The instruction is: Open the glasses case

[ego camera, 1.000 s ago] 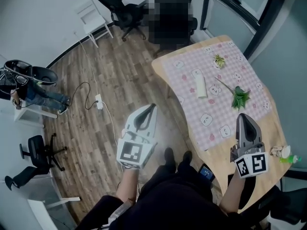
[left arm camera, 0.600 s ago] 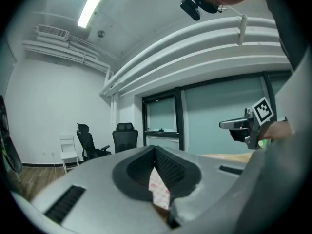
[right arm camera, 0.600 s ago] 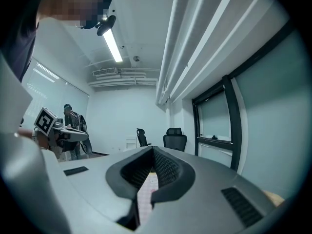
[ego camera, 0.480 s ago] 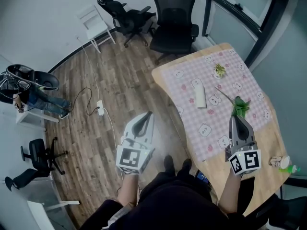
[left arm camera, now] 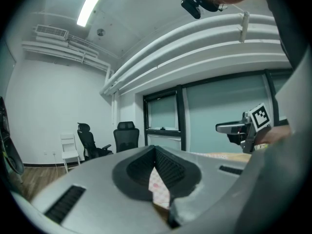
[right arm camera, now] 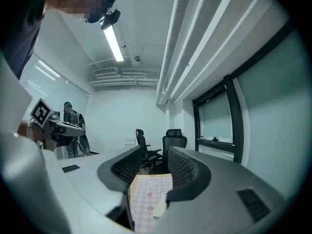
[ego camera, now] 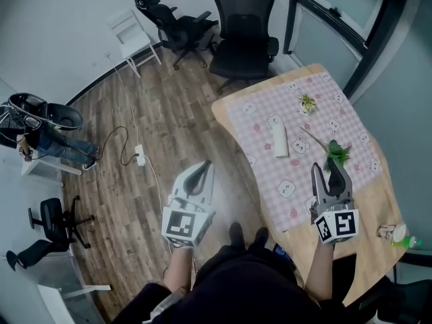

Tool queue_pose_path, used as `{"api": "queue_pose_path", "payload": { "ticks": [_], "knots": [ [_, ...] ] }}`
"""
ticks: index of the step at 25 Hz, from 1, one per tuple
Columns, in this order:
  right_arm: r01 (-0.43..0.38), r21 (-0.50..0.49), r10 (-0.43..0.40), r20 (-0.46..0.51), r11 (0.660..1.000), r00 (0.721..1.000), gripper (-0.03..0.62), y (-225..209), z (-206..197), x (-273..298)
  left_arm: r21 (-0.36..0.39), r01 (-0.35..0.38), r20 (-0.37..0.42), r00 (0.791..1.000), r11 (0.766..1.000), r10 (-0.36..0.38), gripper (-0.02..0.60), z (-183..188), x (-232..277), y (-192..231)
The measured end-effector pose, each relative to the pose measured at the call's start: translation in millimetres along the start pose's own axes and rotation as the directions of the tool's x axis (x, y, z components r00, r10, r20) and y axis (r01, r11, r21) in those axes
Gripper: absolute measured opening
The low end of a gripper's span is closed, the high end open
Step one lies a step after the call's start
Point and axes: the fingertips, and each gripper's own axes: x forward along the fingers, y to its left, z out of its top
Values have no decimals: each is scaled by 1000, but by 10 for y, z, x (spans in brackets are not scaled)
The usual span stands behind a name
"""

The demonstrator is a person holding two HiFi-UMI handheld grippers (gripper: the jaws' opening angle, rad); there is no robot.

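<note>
Glasses case (ego camera: 281,134) lies shut on the checked cloth (ego camera: 297,174), well ahead of both tongs.
My right tongs (ego camera: 330,169) are opening with nothing between them; my left tongs (ego camera: 204,165) are clenched, off the worktop (ego camera: 368,211). Reaching on, I could snag the green sprig (ego camera: 335,152) just ahead. Only the head view shows the case plainly.

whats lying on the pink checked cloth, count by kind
white glasses case: 1
green plant sprigs: 2, a small sprig and a long leafy sprig
total: 3
</note>
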Motion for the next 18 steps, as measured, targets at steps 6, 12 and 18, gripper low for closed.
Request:
{"api": "queue_pose_path", "payload": {
  "ticks": [6, 12, 18],
  "knots": [
    [6, -56, -8, -33, 998, 999, 166, -69, -212, 174, 2, -12, -24, 1000, 1000, 13, -2, -45, 18, 43],
    [-199, -533, -7, -359, 823, 933, 166, 21, -1646, 670, 5, -15, -98, 995, 1000, 15, -2, -250, -49, 66],
    [-450, -628, 54, -545, 636, 837, 166, 274, -2937, 1162, 18, -25, -199, 980, 1000, 28, -2, -452, -181, 75]
  ]
}}
